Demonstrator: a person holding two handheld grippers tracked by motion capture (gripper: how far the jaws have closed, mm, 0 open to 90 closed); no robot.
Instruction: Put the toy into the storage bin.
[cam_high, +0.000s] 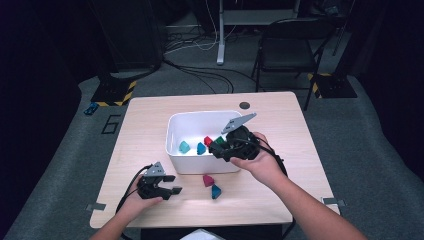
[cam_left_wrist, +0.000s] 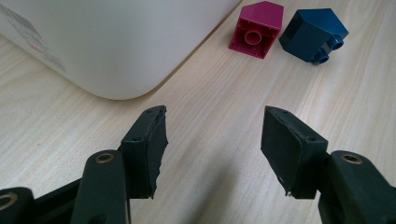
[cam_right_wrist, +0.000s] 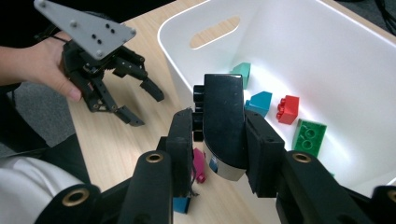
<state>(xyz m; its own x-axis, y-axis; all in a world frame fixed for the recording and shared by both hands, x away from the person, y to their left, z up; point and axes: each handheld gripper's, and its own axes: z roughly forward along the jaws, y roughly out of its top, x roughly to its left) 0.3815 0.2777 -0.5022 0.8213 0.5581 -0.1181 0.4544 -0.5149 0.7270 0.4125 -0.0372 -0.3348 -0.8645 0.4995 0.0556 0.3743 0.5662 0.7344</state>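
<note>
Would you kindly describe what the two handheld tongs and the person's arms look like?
Both the left tongs and right tongs are black, each topped by a grey three-cornered plate with small holes. Brass-coloured rivets mark the jaw arms. Black cables trail back. The forearms are bare, with no sleeves.

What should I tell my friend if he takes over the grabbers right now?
Right gripper: shut on a black block, held over the near edge of the white bin.
Left gripper: open, holding nothing, low over the table beside the bin.
In the bin: teal, blue, red and green blocks.
On the table, near the bin: a magenta block and a dark blue block.
Probably left: drop the black one in, then fetch those two.
</note>
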